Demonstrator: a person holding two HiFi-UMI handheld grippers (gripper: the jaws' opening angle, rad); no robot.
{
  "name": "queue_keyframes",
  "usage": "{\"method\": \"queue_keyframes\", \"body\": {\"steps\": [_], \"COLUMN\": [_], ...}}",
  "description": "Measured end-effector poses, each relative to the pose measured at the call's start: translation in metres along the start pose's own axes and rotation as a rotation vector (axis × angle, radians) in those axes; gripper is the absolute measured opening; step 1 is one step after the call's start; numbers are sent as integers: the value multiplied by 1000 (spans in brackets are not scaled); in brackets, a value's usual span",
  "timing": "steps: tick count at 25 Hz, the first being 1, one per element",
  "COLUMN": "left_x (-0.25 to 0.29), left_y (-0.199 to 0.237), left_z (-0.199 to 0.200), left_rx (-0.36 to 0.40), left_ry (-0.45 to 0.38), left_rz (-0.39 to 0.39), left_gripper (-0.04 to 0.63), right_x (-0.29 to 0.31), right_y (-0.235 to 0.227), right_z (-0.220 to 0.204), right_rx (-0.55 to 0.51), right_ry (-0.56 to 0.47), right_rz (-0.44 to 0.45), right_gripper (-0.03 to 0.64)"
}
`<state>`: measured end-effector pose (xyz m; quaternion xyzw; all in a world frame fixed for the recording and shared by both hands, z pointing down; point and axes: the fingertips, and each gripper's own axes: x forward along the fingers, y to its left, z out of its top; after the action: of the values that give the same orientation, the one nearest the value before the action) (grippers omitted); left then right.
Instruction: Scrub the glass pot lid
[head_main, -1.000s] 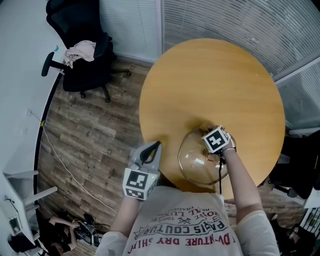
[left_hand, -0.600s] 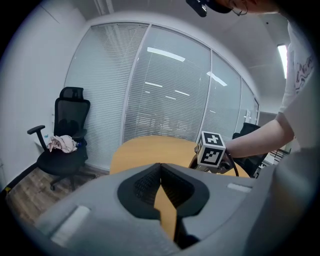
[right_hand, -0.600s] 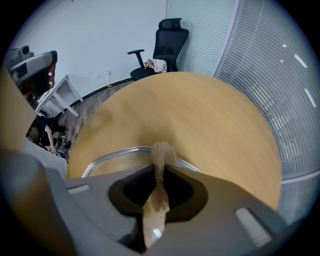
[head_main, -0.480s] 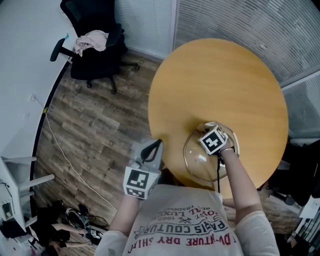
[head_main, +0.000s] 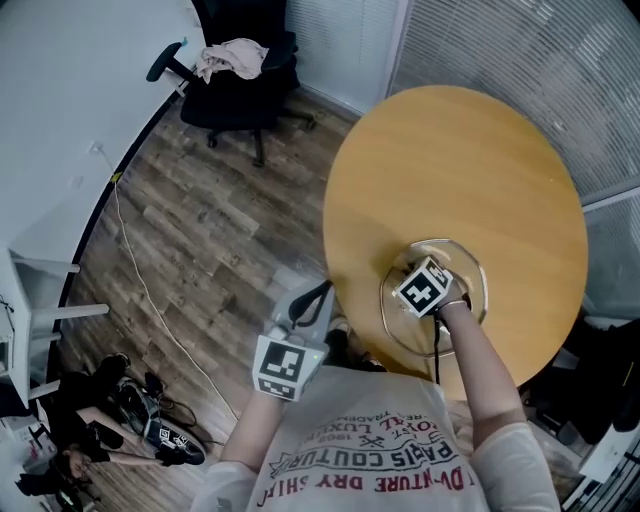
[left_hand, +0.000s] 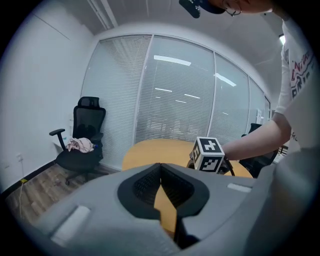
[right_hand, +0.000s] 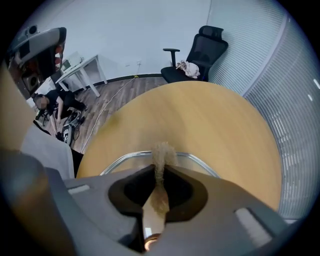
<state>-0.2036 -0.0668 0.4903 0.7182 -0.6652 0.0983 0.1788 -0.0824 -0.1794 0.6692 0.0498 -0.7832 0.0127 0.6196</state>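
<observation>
A glass pot lid (head_main: 468, 292) lies flat on the near part of the round wooden table (head_main: 470, 170). My right gripper (head_main: 422, 287) is over the lid, its marker cube hiding the lid's middle. In the right gripper view the right gripper (right_hand: 160, 167) is shut on a tan scrub pad (right_hand: 161, 152) that sticks out past the fingertips above the lid's metal rim (right_hand: 122, 161). My left gripper (head_main: 316, 294) hangs off the table's near-left edge, over the floor. In its own view the left gripper (left_hand: 161, 168) is shut with nothing in it.
A black office chair (head_main: 243, 75) with a pale cloth (head_main: 232, 55) on it stands beyond the table's left side. A white cable (head_main: 135, 270) runs across the wood floor. Blinds behind glass (head_main: 520, 50) close off the far side. A white desk (right_hand: 82, 67) stands by the wall.
The right gripper with the pad has slid from the lid's far-right part toward its middle. The head view has swung, shifting everything rightward. The left gripper has held still.
</observation>
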Motion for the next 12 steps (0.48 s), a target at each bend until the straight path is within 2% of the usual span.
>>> {"method": "queue_keyframes", "body": {"steps": [3, 6, 12], "left_x": [-21, -38, -71], "left_y": [-5, -9, -19], "left_z": [-9, -19, -19], "left_rx": [-12, -55, 14], "left_ry": [-7, -8, -53], "left_rz": [31, 63, 141], "left_gripper": [8, 8, 8], "right_x": [-1, -2, -5], "right_y": [16, 28, 49], "right_z": [2, 2, -4], "right_rx": [-49, -90, -155], "right_ry": [-4, -12, -28], "right_rz": [15, 26, 19], "right_gripper": [55, 55, 55]}}
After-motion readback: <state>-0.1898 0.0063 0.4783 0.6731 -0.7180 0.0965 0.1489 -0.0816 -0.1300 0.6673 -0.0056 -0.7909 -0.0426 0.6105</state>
